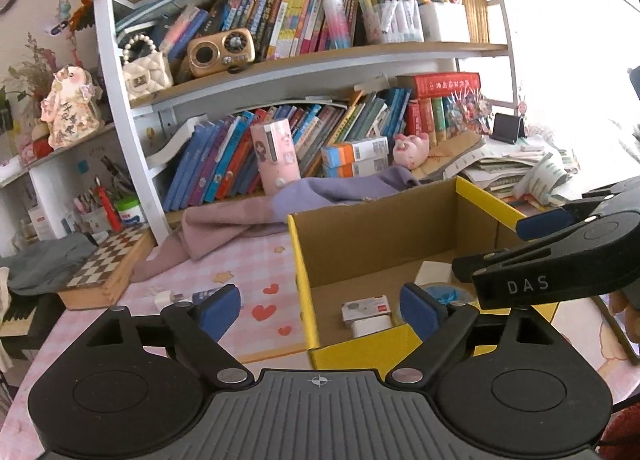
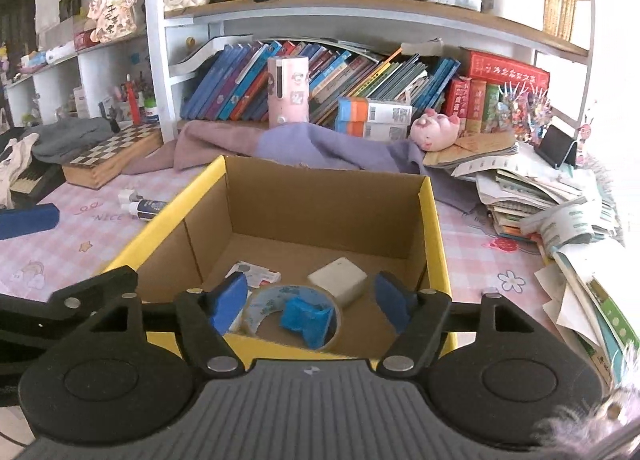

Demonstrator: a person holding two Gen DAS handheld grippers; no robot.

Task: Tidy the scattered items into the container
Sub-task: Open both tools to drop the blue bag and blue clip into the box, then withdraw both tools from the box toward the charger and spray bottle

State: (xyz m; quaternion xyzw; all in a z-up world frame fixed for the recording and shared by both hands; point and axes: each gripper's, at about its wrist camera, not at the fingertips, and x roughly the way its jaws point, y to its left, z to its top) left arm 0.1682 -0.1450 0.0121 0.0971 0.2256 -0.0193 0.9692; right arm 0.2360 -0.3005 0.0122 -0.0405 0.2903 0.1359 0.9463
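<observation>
Cardboard box (image 2: pixel 434 219) with yellow rim stands on the pink checked tablecloth (image 2: pixel 60 244), holding a tape roll (image 2: pixel 256 310) with something crumpled and blue (image 2: pixel 306 320) in its hole, a white block (image 2: pixel 338 280) and a small card pack (image 2: pixel 256 274) partly hidden behind a blue pad. Right gripper (image 2: pixel 312 304) hangs over the near rim, jaws spread, nothing between them. Left gripper (image 1: pixel 320 310) straddles the box's left wall, jaws wide and empty. A dark tube (image 2: pixel 146 207) lies on the cloth outside; its label is unreadable.
</observation>
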